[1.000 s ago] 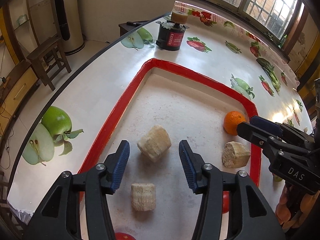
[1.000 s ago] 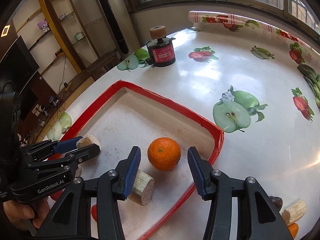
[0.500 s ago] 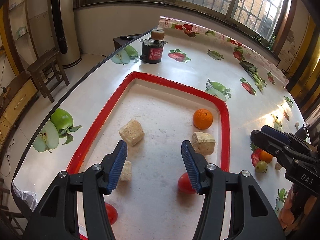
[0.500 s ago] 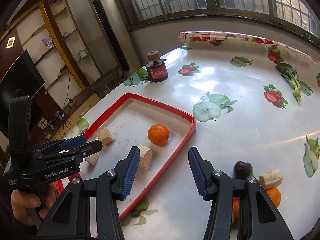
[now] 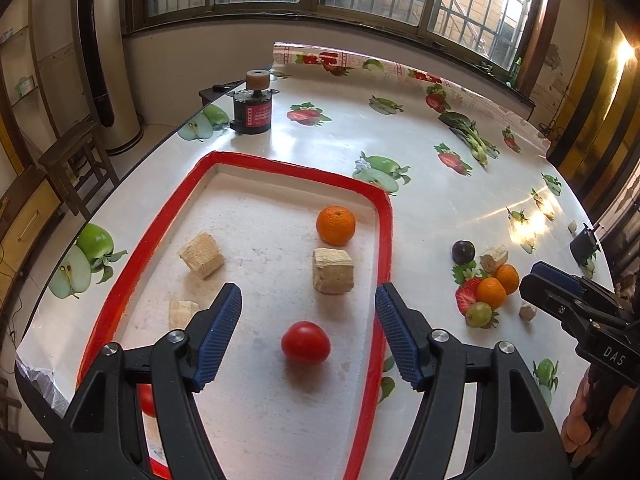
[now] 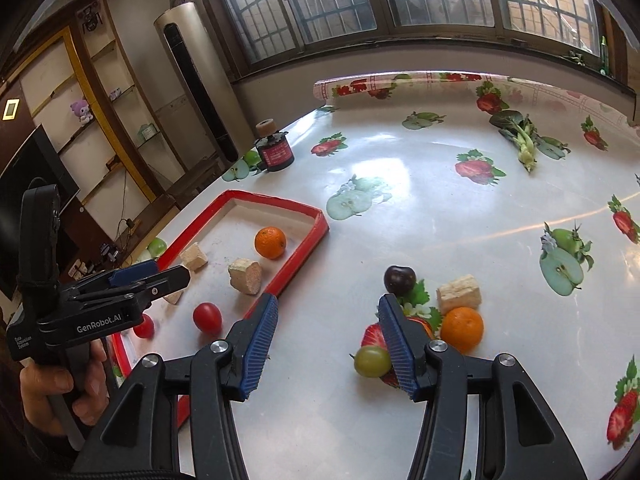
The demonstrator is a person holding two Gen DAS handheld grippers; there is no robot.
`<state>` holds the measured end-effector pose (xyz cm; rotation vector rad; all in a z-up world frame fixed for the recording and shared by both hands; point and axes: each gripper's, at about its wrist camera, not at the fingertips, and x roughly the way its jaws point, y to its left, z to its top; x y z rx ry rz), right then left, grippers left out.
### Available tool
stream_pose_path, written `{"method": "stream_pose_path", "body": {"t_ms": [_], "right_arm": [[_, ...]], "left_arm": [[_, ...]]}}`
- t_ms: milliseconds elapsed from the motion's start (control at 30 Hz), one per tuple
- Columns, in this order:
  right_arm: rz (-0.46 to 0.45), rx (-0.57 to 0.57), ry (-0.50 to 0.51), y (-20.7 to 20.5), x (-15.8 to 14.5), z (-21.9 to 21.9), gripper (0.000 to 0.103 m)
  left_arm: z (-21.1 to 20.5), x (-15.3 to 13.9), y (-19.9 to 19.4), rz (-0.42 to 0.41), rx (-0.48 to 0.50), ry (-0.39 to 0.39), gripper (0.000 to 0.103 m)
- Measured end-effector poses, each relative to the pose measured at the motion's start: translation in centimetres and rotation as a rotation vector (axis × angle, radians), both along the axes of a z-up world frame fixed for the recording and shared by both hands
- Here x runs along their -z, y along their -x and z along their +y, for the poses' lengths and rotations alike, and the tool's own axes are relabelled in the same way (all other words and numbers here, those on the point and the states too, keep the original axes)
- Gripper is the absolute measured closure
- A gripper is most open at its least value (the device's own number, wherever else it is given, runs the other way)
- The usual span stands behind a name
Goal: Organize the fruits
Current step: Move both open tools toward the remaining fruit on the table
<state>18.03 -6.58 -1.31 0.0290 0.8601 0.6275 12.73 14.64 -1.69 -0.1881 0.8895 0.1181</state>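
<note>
A red-rimmed tray (image 5: 383, 240) (image 6: 298, 248) holds an orange (image 5: 335, 225) (image 6: 270, 243), a red tomato (image 5: 305, 342) (image 6: 207, 317), a second tomato (image 6: 143, 325) and several beige chunks (image 5: 333, 271). My left gripper (image 5: 308, 334) is open and empty, raised over the tray's near part. My right gripper (image 6: 328, 344) is open and empty above the table, right of the tray. A pile lies by its right finger: green grape (image 6: 372, 361), strawberry (image 6: 374, 336), orange (image 6: 462, 329), dark plum (image 6: 399, 279), beige chunk (image 6: 458, 291). The pile also shows in the left wrist view (image 5: 486, 292).
A black and red motor-like can (image 5: 252, 113) (image 6: 274, 151) stands at the table's far left edge. The tablecloth carries printed fruit pictures. A small beige scrap (image 5: 527, 313) lies near the pile. The table edge runs along the left, with a stool (image 5: 76, 160) beyond.
Both grippers have pulled back and risen from the tray. The right gripper has swung right, from the orange in the tray to the loose pile. Both stay open.
</note>
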Motion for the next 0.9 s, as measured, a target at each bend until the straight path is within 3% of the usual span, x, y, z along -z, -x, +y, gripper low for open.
{"method": "stream_pose_path", "body": {"t_ms": [433,900], "right_arm": [[0.024,0.127,0.007,0.4,1.3,-6.8,0.048],[0.045,0.162,0.015,0.2,2.6,-9.0,0.048]], "left_arm": [[-4.7,-0.1,0.2,0.002,0.091,0.004,0.034],[-8.6,0.8,-0.3,0.027,0.183,-0.001,0.034]]}}
